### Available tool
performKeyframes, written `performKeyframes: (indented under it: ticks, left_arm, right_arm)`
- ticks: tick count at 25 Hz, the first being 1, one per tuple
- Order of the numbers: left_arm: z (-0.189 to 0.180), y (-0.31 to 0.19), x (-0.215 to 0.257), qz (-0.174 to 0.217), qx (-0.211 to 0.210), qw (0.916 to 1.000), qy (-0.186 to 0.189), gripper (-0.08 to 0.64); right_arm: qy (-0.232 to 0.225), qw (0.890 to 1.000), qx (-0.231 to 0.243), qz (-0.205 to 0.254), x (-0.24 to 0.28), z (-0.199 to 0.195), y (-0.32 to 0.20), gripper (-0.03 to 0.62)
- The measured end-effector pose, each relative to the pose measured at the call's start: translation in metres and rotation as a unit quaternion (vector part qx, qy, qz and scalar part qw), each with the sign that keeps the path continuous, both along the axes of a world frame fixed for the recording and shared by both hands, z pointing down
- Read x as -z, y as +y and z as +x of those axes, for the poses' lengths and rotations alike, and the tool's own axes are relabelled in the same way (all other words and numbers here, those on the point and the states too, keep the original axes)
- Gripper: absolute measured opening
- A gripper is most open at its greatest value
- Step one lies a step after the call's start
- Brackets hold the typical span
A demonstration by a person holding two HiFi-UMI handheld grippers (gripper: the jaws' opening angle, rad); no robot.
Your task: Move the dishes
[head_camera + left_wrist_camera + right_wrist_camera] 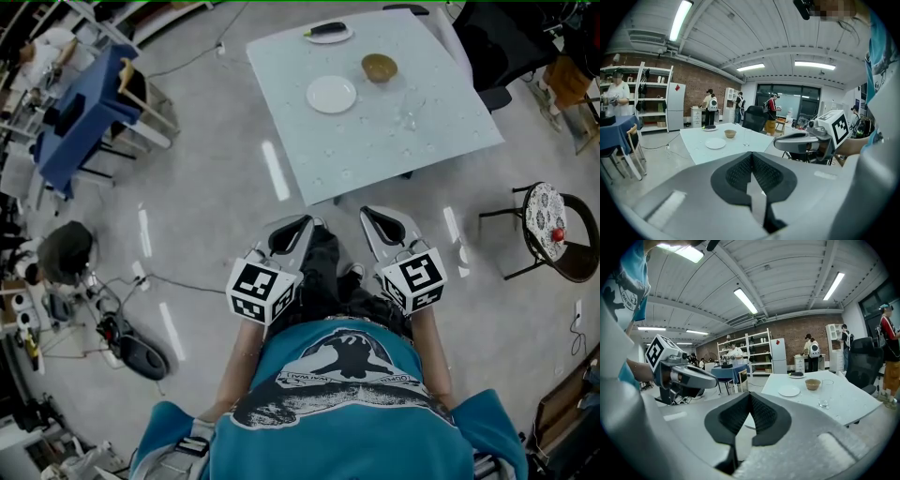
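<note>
Dishes sit on the desk (394,141), well apart from both tools and toward 12 o'clock from them in the head view. We see a white plate (331,94), a brown bowl (380,67) at its 2 o'clock, and a second plate (329,34) with something dark on it at the far edge. We hold the left tool (302,223) and the right tool (372,216) side by side over the floor (206,187), short of the desk's near corner. Each has its jaws pressed together with nothing between them.

A pale table (375,155) is bearing dishes. A white plate (331,94) is lying at nine o'clock, a brown bowl (379,67) at twelve, a glass (409,120) at four, a small dish (328,33) at eleven.
</note>
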State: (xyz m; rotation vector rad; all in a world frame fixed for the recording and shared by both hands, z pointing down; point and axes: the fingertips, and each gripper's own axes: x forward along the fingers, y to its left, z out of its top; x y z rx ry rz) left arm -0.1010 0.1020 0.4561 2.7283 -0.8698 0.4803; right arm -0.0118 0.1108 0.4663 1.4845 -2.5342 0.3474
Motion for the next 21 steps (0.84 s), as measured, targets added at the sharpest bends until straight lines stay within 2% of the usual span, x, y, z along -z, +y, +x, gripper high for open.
performKeyframes:
  ticks: [21]
  left_arm:
    - [0.027, 0.019, -0.005, 0.000, -0.040, 0.9992, 0.001, 0.015]
  right_arm:
    - [0.012, 1.000, -0.007, -0.009, -0.005, 0.013, 0.014, 0.002]
